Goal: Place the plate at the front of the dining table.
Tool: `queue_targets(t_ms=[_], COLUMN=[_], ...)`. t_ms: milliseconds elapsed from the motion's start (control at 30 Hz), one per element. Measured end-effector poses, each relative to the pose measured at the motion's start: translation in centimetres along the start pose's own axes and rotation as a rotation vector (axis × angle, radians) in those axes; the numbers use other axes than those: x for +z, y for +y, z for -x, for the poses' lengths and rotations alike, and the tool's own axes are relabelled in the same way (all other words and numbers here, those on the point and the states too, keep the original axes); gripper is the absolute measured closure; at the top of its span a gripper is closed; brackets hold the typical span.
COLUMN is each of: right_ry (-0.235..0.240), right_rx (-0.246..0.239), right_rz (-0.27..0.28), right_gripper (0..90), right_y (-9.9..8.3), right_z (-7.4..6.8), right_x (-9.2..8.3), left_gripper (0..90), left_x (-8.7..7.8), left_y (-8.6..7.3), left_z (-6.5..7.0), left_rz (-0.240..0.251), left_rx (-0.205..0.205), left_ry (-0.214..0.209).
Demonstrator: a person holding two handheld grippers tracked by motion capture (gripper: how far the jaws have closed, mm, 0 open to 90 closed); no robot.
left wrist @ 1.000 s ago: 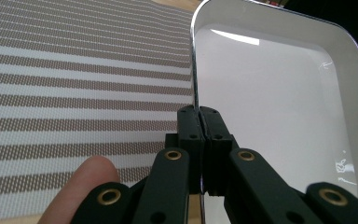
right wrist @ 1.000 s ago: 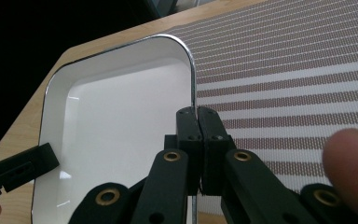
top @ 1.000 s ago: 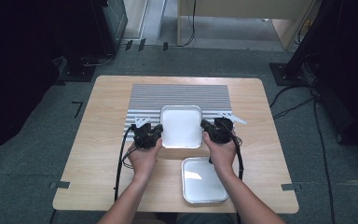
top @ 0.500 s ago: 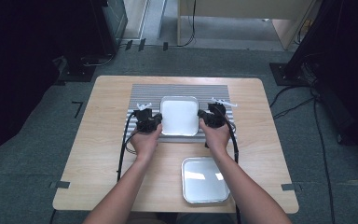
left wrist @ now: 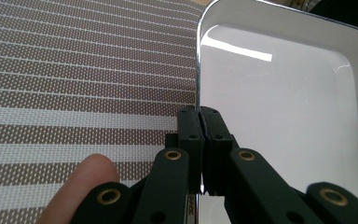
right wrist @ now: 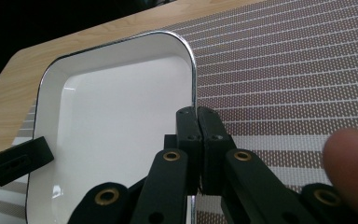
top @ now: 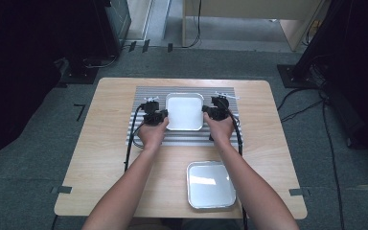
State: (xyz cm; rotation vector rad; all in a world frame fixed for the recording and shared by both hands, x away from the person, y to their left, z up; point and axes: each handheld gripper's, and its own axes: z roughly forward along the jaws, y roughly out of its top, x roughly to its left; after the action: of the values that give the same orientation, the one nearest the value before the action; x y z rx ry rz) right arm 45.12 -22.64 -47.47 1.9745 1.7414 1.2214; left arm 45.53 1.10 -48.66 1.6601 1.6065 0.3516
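A white square tray (top: 184,111) with a metal rim lies on the striped mat (top: 146,98) at the table's middle back. My left gripper (top: 156,116) is shut on the tray's left rim (left wrist: 198,84). My right gripper (top: 212,111) is shut on its right rim (right wrist: 194,84). In the left gripper view the jaws pinch the rim edge, and the tray's white inside (left wrist: 279,112) spreads to the right. From the right gripper view the tray's inside (right wrist: 116,121) lies to the left, with the other gripper's jaw tip (right wrist: 14,163) at its far side.
A second white tray (top: 210,184) sits on the wooden table (top: 105,158) near the front edge, between the forearms. Cables trail from both grippers along the arms. Grey floor surrounds the table.
Both grippers have carried the tray away from the person, from the mat's front edge to the middle of the mat. The front tray has not moved.
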Motion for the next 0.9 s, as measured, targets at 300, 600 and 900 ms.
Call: queue_targets(t_ms=[300,600,900], right_ry=[-0.008,-0.018,-0.030], right_rx=[-0.003,0.005,-0.033], right_rz=[-0.043,-0.067,-0.048], right_gripper=[89.2,89.0,89.1], right_y=[0.4,0.6,0.7], right_z=[0.8,0.9,0.7], right_x=[2.8,4.3,4.7], left_gripper=[89.3,89.2,88.4], left_x=[2.2,3.4,3.3], left_y=[0.8,0.7,0.7], left_z=[-0.8,-1.6,-1.4], left_rz=[-0.032,-0.037,-0.047], left_rx=[-0.023,-0.062,-0.066], left_ry=[0.018,0.017,0.023])
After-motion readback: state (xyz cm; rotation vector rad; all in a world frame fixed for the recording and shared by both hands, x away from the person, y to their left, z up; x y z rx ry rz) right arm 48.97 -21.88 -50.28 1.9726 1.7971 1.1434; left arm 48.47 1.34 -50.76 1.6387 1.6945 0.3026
